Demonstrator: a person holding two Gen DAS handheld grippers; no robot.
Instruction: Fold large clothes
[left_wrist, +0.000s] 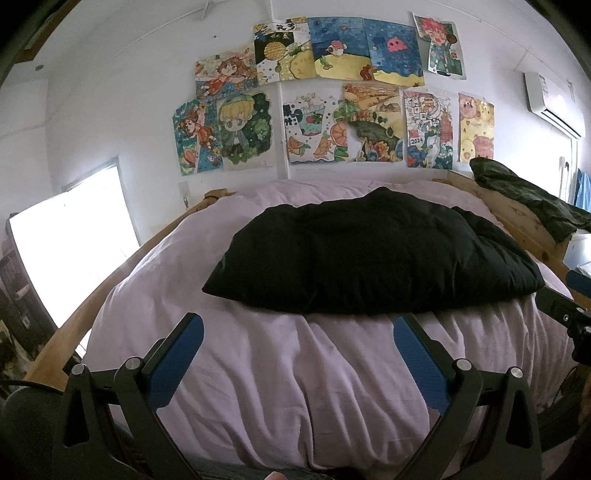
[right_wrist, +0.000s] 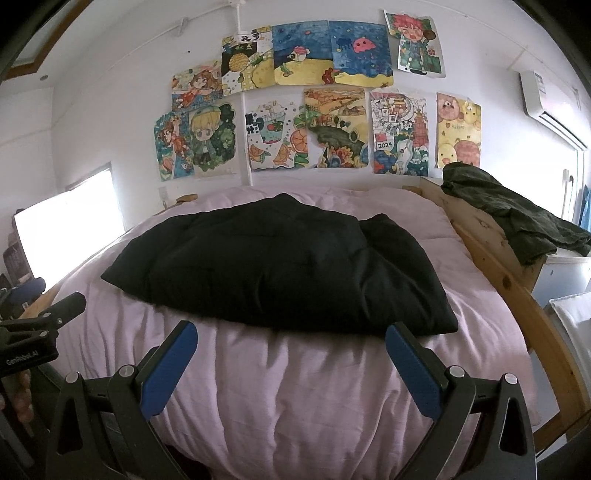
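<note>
The left gripper (left_wrist: 298, 332) is held low over the near edge of the pink quilt (left_wrist: 295, 387), fingers spread wide, gripping nothing. The right gripper (right_wrist: 291, 338) is level beside it, likewise spread and empty. Beyond both, untouched, the black garment (right_wrist: 280, 266) lies folded mid-bed.

Both wrist cams face bed (left_wrist: 258, 387), same view.

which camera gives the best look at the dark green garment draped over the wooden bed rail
The right wrist view: the dark green garment lies larger there, its folds over the wooden bed rail visible. The left wrist view squeezes it against the right edge.
</note>
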